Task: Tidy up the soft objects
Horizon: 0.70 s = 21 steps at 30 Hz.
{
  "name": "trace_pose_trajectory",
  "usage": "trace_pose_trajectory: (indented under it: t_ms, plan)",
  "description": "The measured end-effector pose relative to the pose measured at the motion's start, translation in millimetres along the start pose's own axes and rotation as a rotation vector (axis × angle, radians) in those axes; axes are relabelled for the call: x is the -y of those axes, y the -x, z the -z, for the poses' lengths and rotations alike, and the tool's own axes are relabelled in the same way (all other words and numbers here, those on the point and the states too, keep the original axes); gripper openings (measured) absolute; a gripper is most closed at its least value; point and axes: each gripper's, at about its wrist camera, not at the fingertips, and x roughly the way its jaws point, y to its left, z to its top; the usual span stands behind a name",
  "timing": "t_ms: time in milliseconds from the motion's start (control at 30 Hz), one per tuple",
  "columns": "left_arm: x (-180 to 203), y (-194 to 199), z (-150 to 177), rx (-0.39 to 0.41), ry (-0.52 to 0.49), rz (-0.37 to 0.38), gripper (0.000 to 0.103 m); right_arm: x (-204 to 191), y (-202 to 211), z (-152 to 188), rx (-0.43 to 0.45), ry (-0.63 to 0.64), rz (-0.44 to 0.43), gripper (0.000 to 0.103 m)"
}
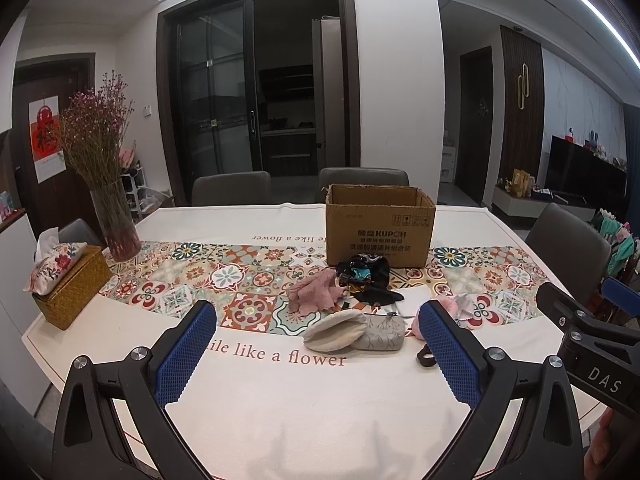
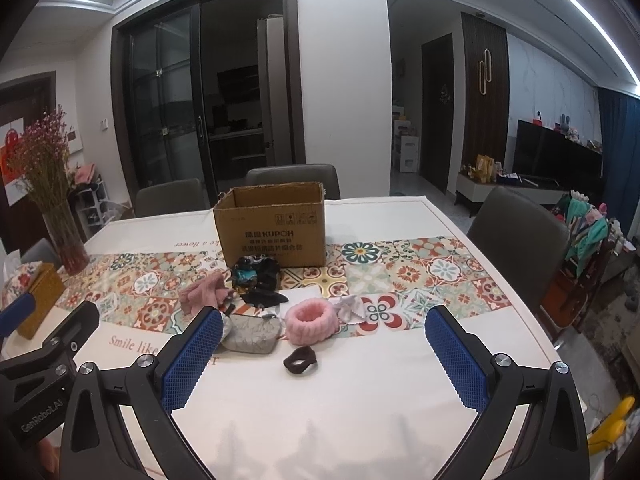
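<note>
An open cardboard box (image 1: 380, 226) (image 2: 274, 226) stands on the table's patterned runner. In front of it lie soft items: a pink knitted cloth (image 1: 314, 294) (image 2: 200, 294), a dark patterned cloth bundle (image 1: 362, 272) (image 2: 256, 274), a beige pouch (image 1: 334, 330), a grey pouch (image 1: 380, 332) (image 2: 252, 334), a white cloth (image 1: 412, 302) (image 2: 302, 296), a pink fluffy headband (image 2: 310, 320), a light grey cloth (image 2: 350, 306) and a dark hair band (image 2: 301, 359). My left gripper (image 1: 318, 354) is open and empty, short of the pouches. My right gripper (image 2: 324, 354) is open and empty, over the hair band.
A glass vase of dried flowers (image 1: 114, 224) (image 2: 66, 236) and a woven tissue box (image 1: 70, 284) (image 2: 38, 298) stand at the table's left. Grey chairs (image 1: 230, 188) (image 2: 516, 228) ring the table (image 1: 280, 400). The right gripper shows at the left wrist view's right edge (image 1: 592, 332).
</note>
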Motion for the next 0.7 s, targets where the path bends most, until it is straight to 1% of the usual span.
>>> trace_pose_trajectory:
  t_ms: [167, 367, 600, 700]
  plan:
    - [-2.7, -17.2, 5.9, -0.041, -0.013, 0.005, 0.103, -7.0, -17.9, 4.4, -0.054, -0.001, -0.014, 0.102]
    - [-4.7, -41.4, 11.9, -0.064, -0.059, -0.006, 0.103, -15.4, -45.8, 10.8, -0.123, -0.005, -0.031, 0.102]
    - [-9.9, -73.4, 22.1, -0.090, -0.092, 0.002, 0.098, -25.0, -82.6, 23.3, -0.190, -0.011, -0.048, 0.102]
    - [-9.3, -88.3, 26.2, -0.100, -0.126, -0.002, 0.095, -31.5, -101.0, 30.7, -0.226, 0.001, -0.043, 0.102]
